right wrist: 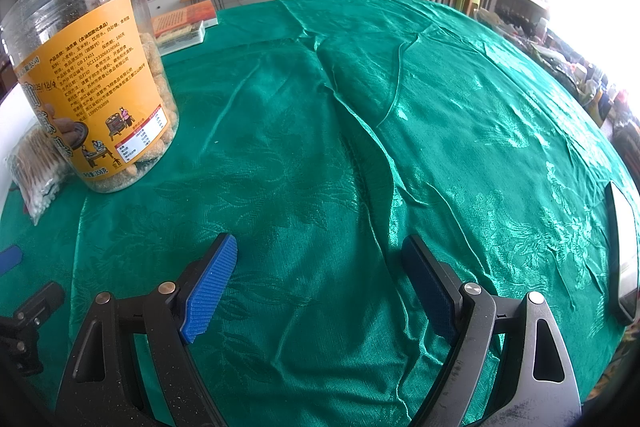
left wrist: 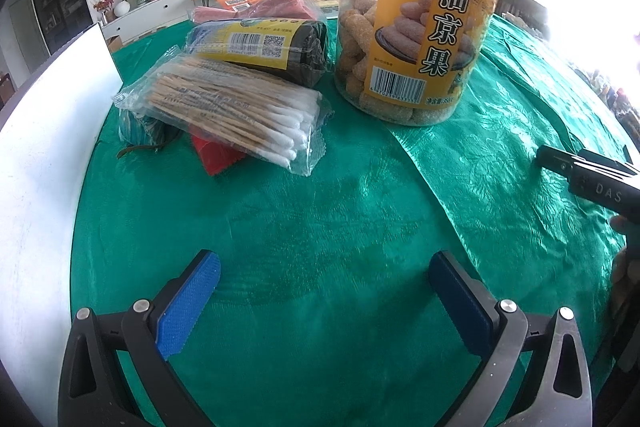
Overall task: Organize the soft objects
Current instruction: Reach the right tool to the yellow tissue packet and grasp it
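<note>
A clear bag of cotton swabs [left wrist: 236, 111] lies on the green tablecloth [left wrist: 340, 211], on top of a red packet [left wrist: 216, 157] and a green striped bundle [left wrist: 140, 129]. Behind it lie a black roll of bags with a yellow label [left wrist: 268, 47] and a pink wrapped pack [left wrist: 260, 11]. A tall clear snack jar [left wrist: 412, 15] stands to the right; it also shows in the right wrist view [right wrist: 96, 79]. My left gripper [left wrist: 324, 281] is open and empty, short of the swabs. My right gripper [right wrist: 320, 267] is open and empty over bare cloth.
A white board [left wrist: 52, 147] stands along the table's left edge. A book [right wrist: 184, 25] lies behind the jar. A phone-like slab [right wrist: 624, 251] lies at the table's right edge. The right gripper's body [left wrist: 592, 175] shows at the left view's right side.
</note>
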Motion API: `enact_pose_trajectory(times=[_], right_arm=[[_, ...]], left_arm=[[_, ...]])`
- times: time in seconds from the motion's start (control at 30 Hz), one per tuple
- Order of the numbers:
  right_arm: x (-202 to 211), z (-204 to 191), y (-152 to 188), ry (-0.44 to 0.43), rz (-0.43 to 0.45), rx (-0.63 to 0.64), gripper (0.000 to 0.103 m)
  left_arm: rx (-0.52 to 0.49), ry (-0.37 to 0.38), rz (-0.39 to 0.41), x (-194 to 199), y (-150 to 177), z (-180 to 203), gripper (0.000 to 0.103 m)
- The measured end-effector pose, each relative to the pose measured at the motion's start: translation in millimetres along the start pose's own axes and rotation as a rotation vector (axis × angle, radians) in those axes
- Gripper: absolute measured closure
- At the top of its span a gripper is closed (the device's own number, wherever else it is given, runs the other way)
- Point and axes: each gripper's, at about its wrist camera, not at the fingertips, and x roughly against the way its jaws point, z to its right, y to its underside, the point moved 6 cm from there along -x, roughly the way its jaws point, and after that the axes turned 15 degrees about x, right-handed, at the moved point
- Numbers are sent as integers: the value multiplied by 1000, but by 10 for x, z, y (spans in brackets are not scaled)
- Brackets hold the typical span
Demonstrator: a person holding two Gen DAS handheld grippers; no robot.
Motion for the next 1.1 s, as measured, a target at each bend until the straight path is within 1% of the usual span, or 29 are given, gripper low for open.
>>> enact_pose_trajectory(times=[0.1,0.17,0.33,0.43,0.5,0.57,0.6,0.67,0.7,0.77,0.8,0.87,0.9,0.97,1.03,1.1], right_arm=[[1,0,0,0,0,0,17],[1,1,0,0,0,0,17],[2,-5,2,6,-1,-1,17],[1,-2,4,6,-1,-1,17],[0,-2,5,4,-1,-2,16],[2,3,6,-23,5,5,15],[2,18,-7,-51,2,23,16],[22,161,-87,-79,5,5,18],[56,285,-177,-76,30,-17,18],[94,552,-485,-78,68,-35,17],[79,646,-686,-99,67,-35,17],[-19,735,-1138,-180,32,-11,17],[-102,711,-1353,-219,-6,19,17],[-274,566,-1786,-263,-73,114,17],[-408,325,-2175,-276,-91,237,17],[-561,32,-2517,-288,-92,345,17]], left_arm=[[-8,-2,-22,44,49,-60,0],[-10,-8,-42,34,17,-123,0],[114,-80,-8,-30,-163,-446,0],[106,-76,21,-33,-175,-477,0],[104,-73,27,-26,-168,-481,0],[105,-72,29,-21,-164,-479,0],[108,-74,32,-20,-164,-481,0],[112,-79,37,-7,-150,-474,0],[113,-79,37,15,-122,-468,0],[109,-75,35,31,-105,-466,0],[108,-73,37,43,-90,-464,0],[109,-76,39,49,-85,-462,0],[111,-76,39,49,-85,-463,0],[111,-76,39,50,-84,-461,0],[111,-76,39,50,-84,-462,0],[112,-77,40,52,-80,-463,0]])
